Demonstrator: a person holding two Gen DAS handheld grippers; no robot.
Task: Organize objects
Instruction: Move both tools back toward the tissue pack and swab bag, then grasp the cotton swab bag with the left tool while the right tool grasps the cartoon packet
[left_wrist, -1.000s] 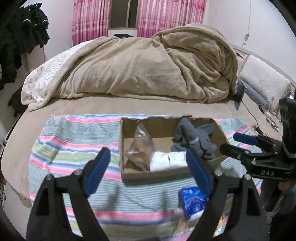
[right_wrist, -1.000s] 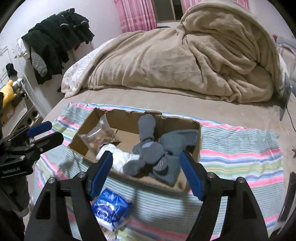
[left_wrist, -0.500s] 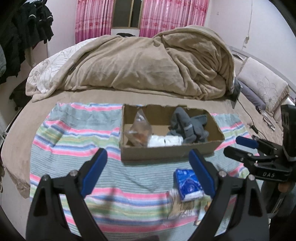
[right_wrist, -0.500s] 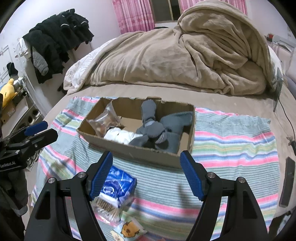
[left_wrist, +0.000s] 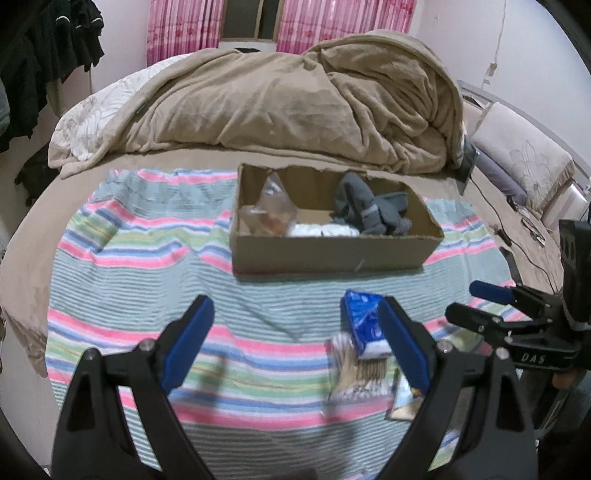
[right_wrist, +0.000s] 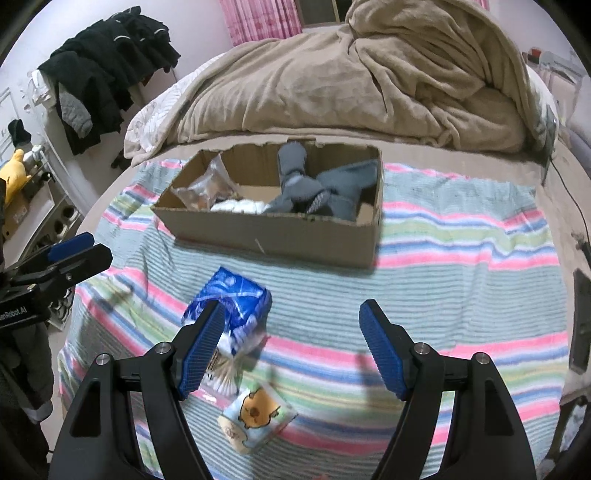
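A cardboard box sits on a striped cloth and holds grey socks, a clear bag and a white bundle. In front of it lie a blue tissue pack, a bag of cotton swabs and a small pack with a cartoon print. My left gripper is open and empty above the cloth. My right gripper is open and empty, its left finger over the blue pack.
A heaped tan blanket fills the back of the bed. Dark clothes hang at the left wall. A pillow and cables lie at the right. A dark flat object lies at the cloth's right edge.
Both grippers have pulled back from the box toward the near edge of the cloth. The blue pack, the swabs and the cartoon pack have come into fuller view.
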